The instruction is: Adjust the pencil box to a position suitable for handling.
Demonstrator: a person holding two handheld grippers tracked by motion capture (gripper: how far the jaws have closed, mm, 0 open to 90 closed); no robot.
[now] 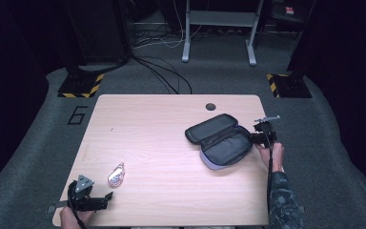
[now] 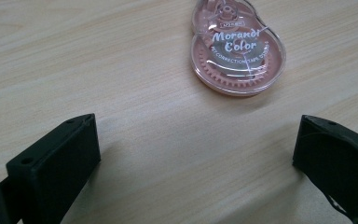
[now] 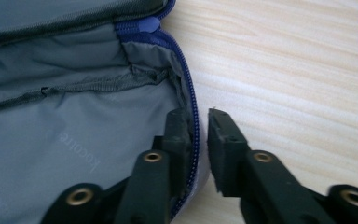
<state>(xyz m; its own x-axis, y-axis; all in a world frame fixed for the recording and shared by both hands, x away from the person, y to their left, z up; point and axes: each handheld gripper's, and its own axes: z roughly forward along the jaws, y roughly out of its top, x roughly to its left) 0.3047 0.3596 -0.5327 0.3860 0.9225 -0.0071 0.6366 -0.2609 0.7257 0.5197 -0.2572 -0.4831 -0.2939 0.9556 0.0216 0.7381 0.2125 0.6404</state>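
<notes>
- The right gripper (image 3: 199, 140) has its jaws drawn in on the zipped rim of the open pencil case (image 3: 74, 135): one jaw sits inside the grey lining, the other outside over the table (image 3: 284, 70), with the blue zipper edge (image 3: 192, 93) pinched between them (a thin gap shows beside the outer jaw).
- In the high view that right gripper (image 1: 263, 134) meets the pencil case (image 1: 221, 139) at its right-hand end, held by the person's right hand (image 1: 272, 155), whose patterned sleeve (image 1: 281, 198) comes in from the bottom edge.
- The case lies spread open on the right half of the table (image 1: 162, 124), just below a small dark round hole (image 1: 211, 106) in the tabletop.
- The left gripper (image 1: 89, 199) rests near the table's front left corner, jaws wide apart and holding nothing.
- In the left gripper view, the pink correction tape dispenser (image 2: 237, 46) lies flat on the wood ahead of those jaws, clear of both (its label reads "Morandi Color").
- In the high view the dispenser (image 1: 116, 174) sits just beyond the left gripper, well apart from the case.
</notes>
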